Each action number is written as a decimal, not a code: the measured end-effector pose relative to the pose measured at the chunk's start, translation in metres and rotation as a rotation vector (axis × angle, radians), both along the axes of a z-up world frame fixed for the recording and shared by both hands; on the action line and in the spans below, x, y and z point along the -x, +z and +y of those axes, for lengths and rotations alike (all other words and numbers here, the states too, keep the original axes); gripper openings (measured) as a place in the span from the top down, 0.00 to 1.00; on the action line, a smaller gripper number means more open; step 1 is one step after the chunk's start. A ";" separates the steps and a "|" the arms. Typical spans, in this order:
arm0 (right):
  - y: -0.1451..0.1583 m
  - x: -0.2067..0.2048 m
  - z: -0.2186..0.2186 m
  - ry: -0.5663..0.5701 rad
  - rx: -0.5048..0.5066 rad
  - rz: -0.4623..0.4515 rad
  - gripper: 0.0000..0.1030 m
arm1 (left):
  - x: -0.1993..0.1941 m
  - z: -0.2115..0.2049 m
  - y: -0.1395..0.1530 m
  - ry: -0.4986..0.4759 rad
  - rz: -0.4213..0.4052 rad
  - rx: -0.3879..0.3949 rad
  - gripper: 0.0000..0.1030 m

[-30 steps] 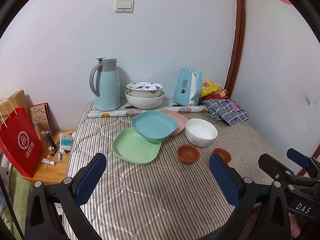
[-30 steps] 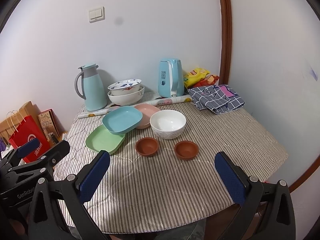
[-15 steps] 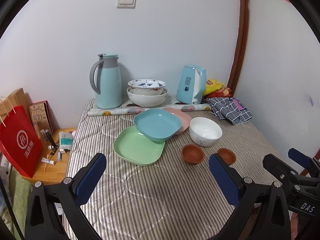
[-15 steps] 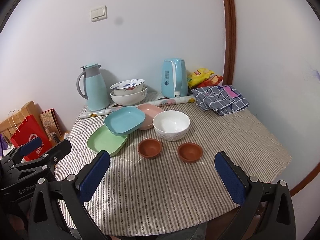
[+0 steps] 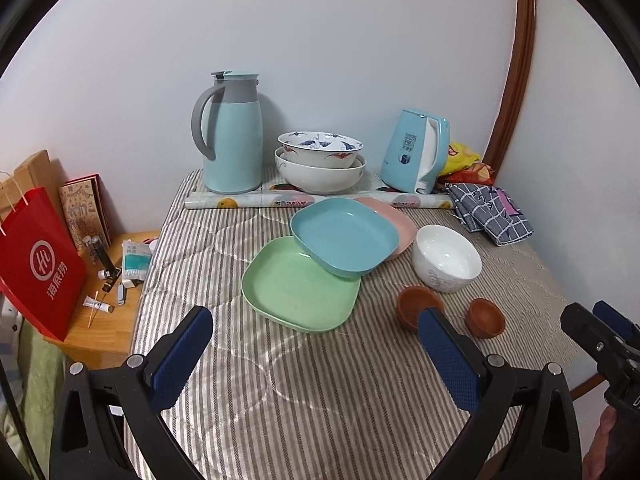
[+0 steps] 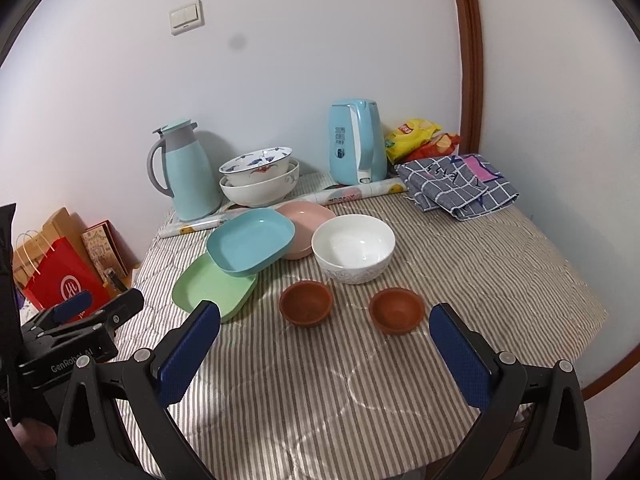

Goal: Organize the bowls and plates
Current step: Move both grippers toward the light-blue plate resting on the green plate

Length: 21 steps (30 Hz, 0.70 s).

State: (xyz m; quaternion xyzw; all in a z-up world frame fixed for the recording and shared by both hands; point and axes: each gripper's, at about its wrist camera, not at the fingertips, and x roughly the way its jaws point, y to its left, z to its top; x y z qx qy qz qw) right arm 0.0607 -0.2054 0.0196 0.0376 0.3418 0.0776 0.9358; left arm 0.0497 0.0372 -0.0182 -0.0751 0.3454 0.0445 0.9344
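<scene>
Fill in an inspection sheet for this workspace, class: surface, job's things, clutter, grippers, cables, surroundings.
Surface: striped tablecloth.
Job's things: blue plate propped on green plate and pink plate; white bowl; two brown bowls; patterned bowls nested.
Clutter: thermos, kettle, snack bags, checked cloth.
Grippers: left gripper and right gripper, jaws open, empty.
Cables: nothing seen.
Surroundings: red bag, light switch.
</scene>
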 end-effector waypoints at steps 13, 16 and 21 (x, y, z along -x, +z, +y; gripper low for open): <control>0.011 -0.050 0.019 0.038 -0.005 0.006 0.00 | -0.027 0.014 0.025 0.004 -0.020 -0.025 0.00; 0.010 -0.058 0.022 0.040 0.008 0.006 0.00 | -0.033 0.025 0.022 0.026 -0.013 0.022 0.00; 0.009 -0.073 0.027 0.054 0.003 0.022 0.00 | -0.049 0.038 0.016 0.049 0.024 0.041 0.00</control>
